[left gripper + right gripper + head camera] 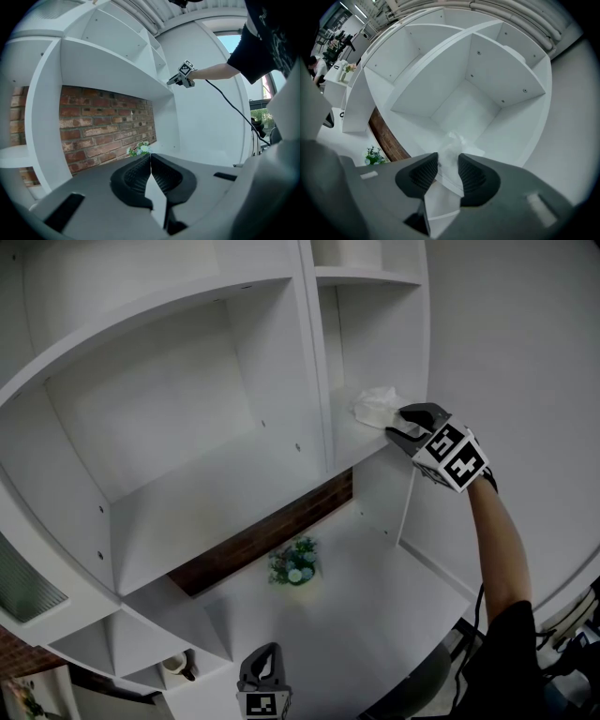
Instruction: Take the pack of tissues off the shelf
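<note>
1 crumpled, translucent white pack of tissues [375, 405]

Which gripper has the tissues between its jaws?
The right gripper, up at the shelf, grips the pack of tissues; the left gripper hangs low, shut and empty.

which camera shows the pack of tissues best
The right gripper view: the pack of tissues sits close up, filling the gap between the right gripper's fingers. The head view shows it small on the shelf; the left gripper view shows only that gripper, far off.
</note>
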A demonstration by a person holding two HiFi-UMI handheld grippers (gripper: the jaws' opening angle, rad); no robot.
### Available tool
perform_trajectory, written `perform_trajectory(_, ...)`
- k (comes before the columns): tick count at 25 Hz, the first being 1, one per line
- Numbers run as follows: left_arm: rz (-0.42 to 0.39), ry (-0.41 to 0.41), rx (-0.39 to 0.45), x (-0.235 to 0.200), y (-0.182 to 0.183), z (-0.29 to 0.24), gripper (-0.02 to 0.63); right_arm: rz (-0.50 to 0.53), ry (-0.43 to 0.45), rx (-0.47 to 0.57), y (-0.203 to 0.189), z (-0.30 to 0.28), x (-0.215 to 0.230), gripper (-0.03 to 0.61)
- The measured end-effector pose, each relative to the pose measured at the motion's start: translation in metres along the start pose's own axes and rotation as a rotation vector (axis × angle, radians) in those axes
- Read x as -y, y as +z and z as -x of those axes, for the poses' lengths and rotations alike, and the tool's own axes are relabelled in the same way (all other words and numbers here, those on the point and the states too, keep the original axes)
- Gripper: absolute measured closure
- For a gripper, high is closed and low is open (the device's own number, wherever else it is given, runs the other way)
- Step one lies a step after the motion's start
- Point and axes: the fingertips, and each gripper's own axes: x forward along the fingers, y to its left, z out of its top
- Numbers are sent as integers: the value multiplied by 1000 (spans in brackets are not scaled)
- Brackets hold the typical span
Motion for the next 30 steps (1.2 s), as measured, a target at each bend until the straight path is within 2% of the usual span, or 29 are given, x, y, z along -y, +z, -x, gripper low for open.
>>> perform_trajectory(6, 0, -8, 0, 3, 2, 0, 603, 22, -22, 12, 4, 2, -2, 456)
perform_trajectory(12, 11, 0, 3, 0, 3, 4, 603, 11, -84, 71, 11, 13, 1, 466)
perform_trajectory(18, 19, 11, 15, -2, -6, 7, 603, 61, -136, 132, 30, 31, -3, 471)
perform_trajectory(24, 18, 17, 17, 0, -9, 12, 603, 118, -144, 176, 45, 58, -24, 472)
perform_trajectory(30, 16, 11, 29, 8, -5, 20, 603, 107, -146, 195, 47, 80, -46, 472)
